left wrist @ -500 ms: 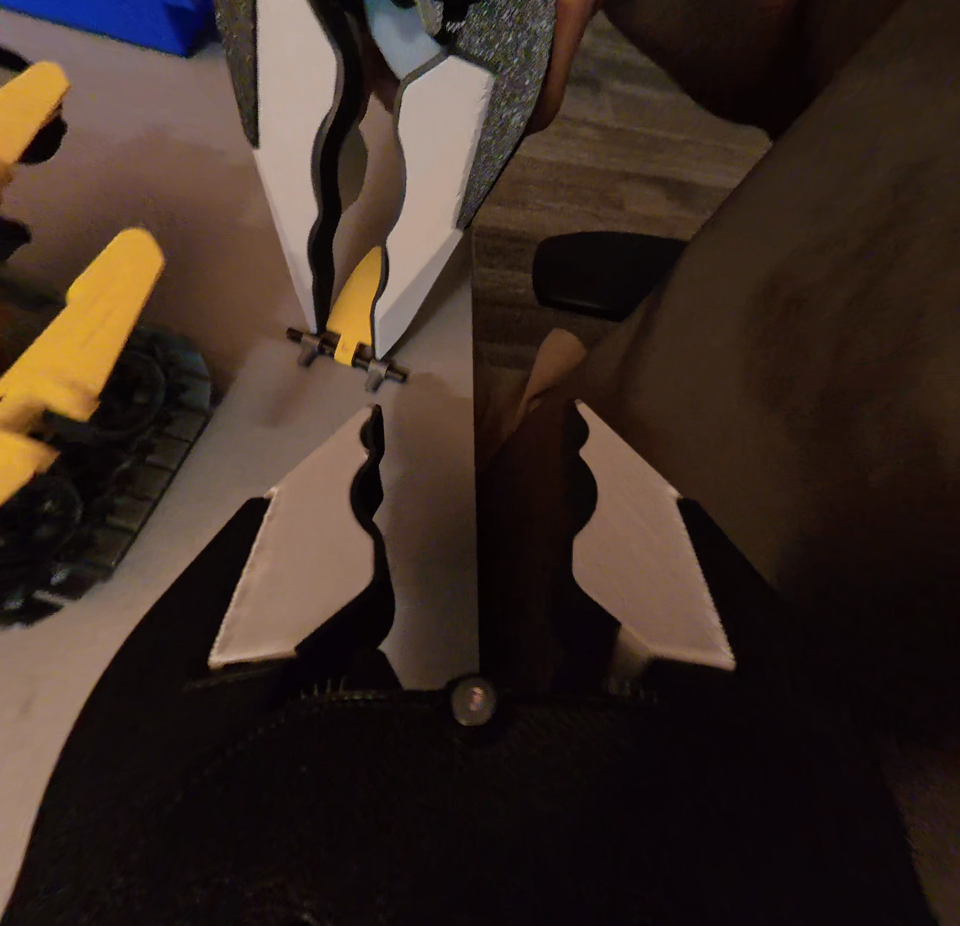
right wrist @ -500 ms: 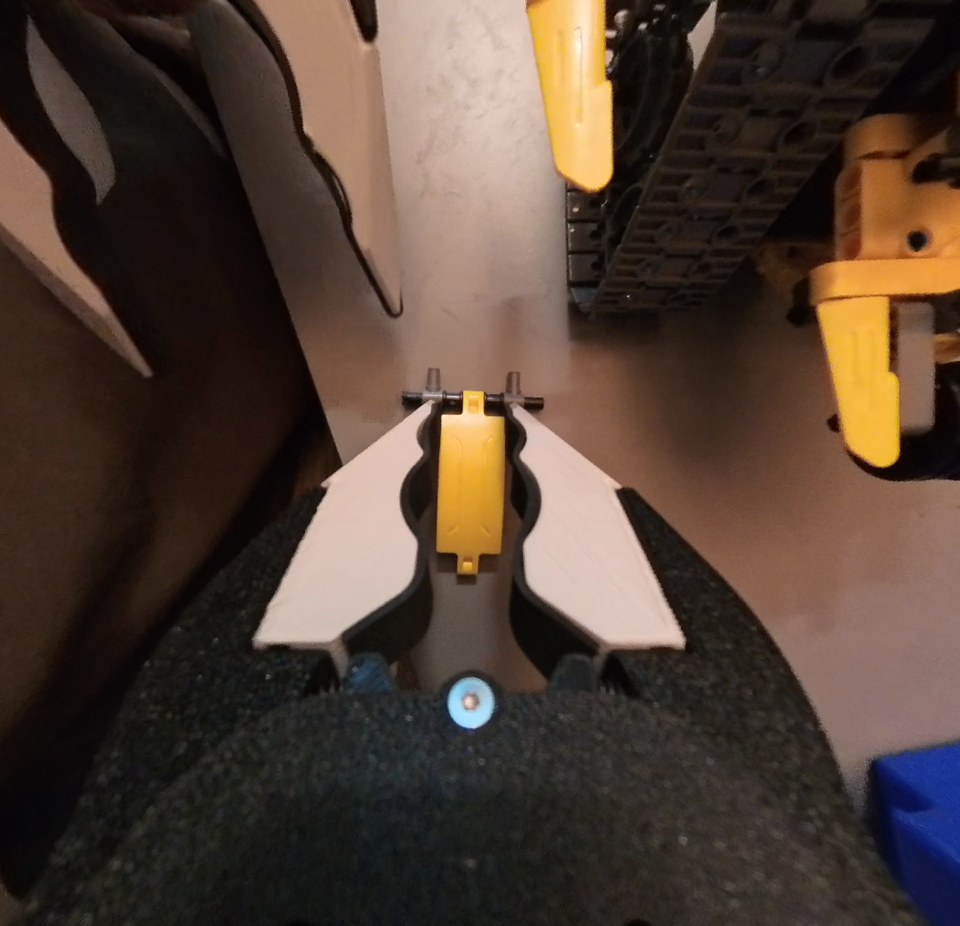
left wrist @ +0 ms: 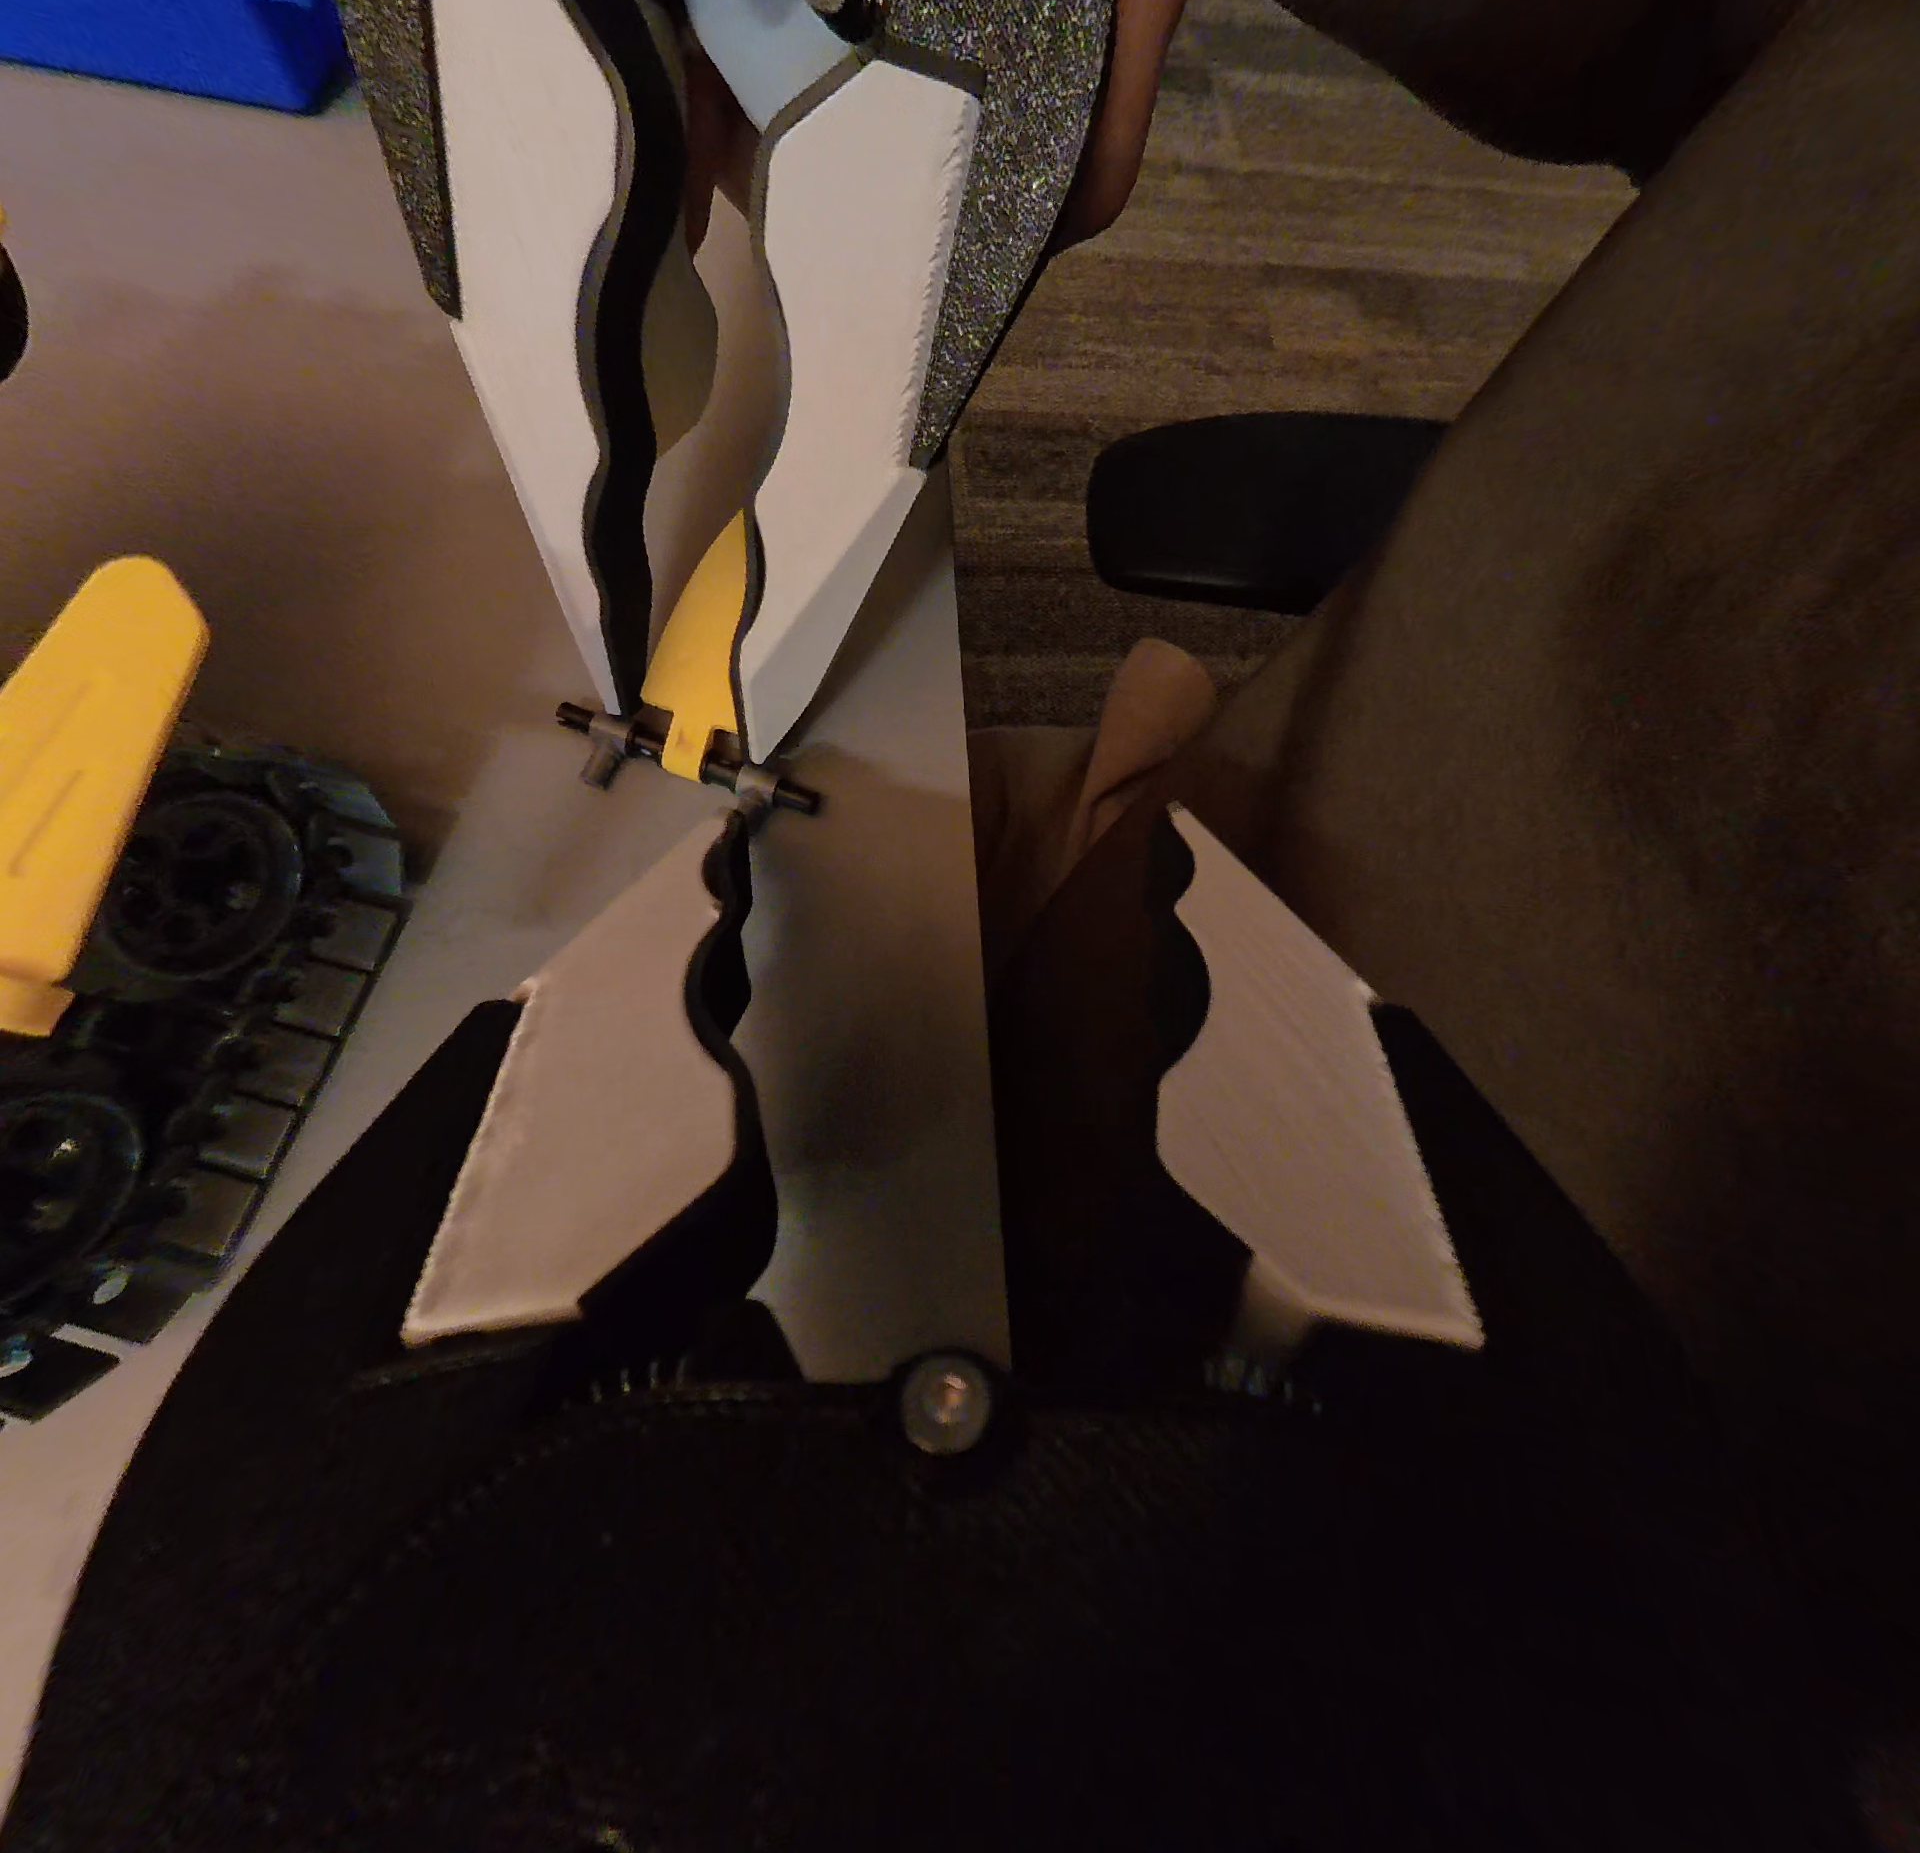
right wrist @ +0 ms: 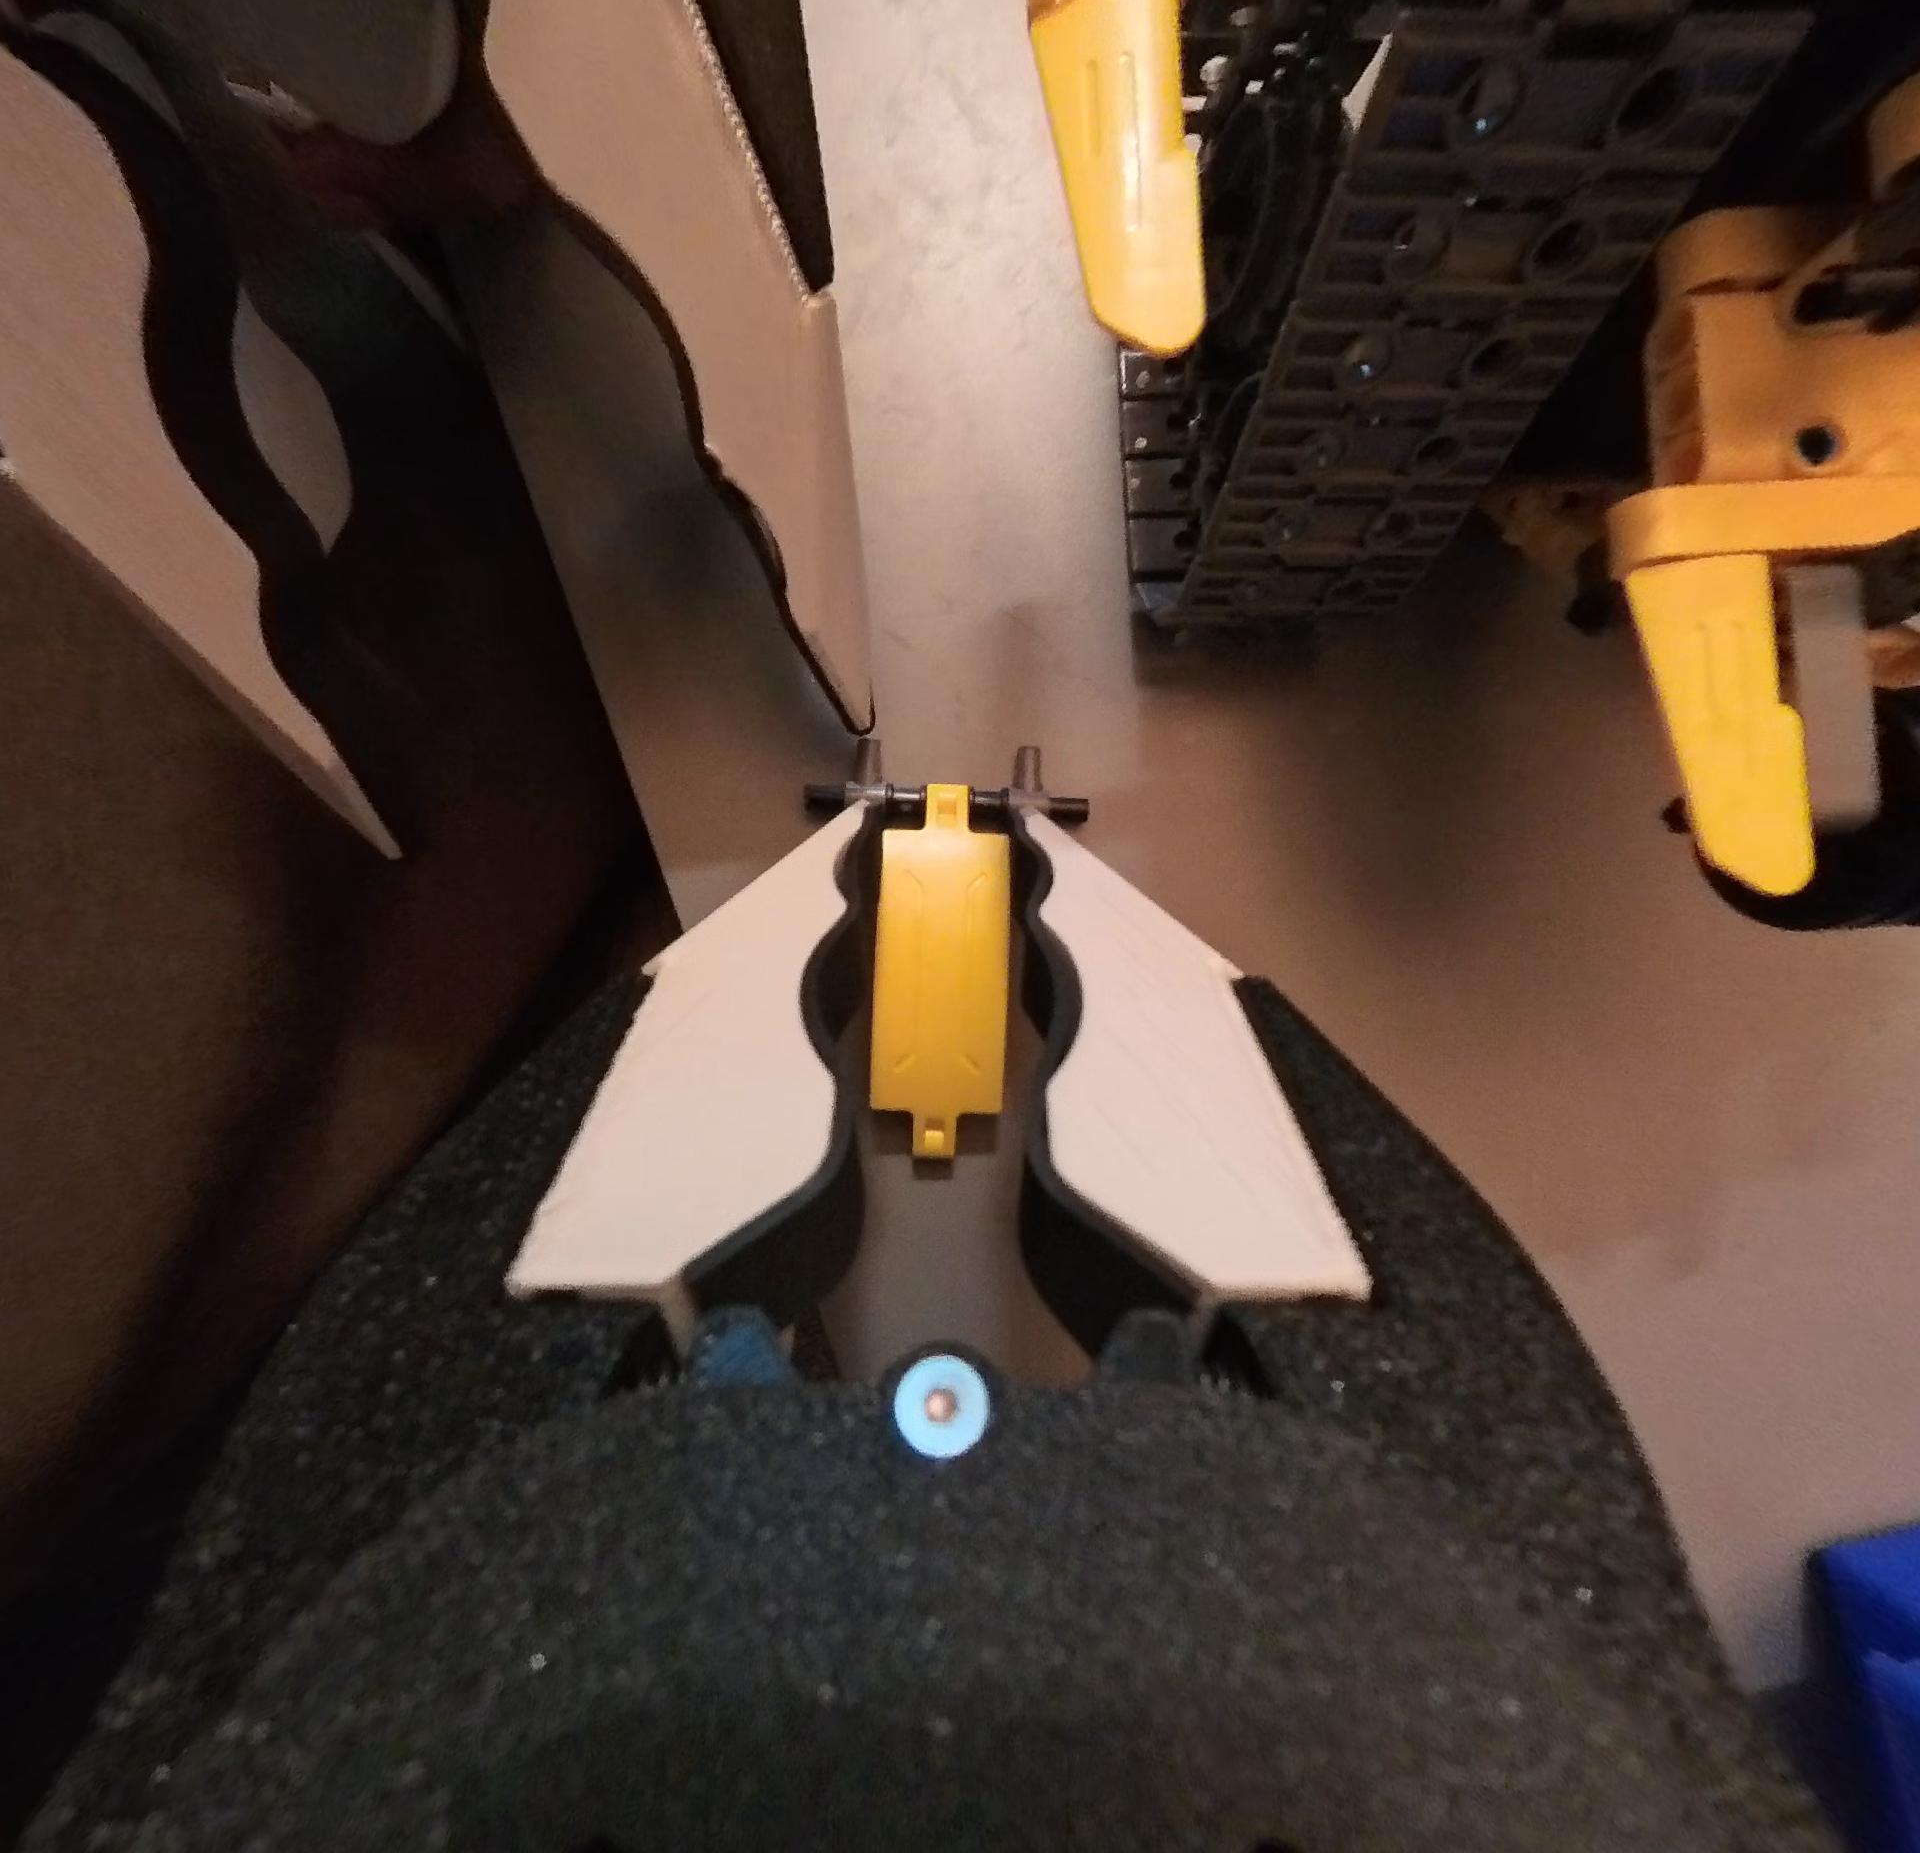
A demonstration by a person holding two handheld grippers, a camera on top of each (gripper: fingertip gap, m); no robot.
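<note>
Flat yellow panel (right wrist: 940, 982) clamped in right hand-held gripper (right wrist: 940, 816).

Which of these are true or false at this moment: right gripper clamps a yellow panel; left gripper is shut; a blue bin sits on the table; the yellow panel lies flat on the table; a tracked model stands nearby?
1. The right gripper is shut on the yellow panel. True.
2. The left gripper is shut. False: its jaws stand wide apart, empty.
3. A blue bin sits on the table. True.
4. The panel lies flat on the table. False: it is held between the fingers.
5. A tracked model with yellow parts stands nearby. True.
</note>
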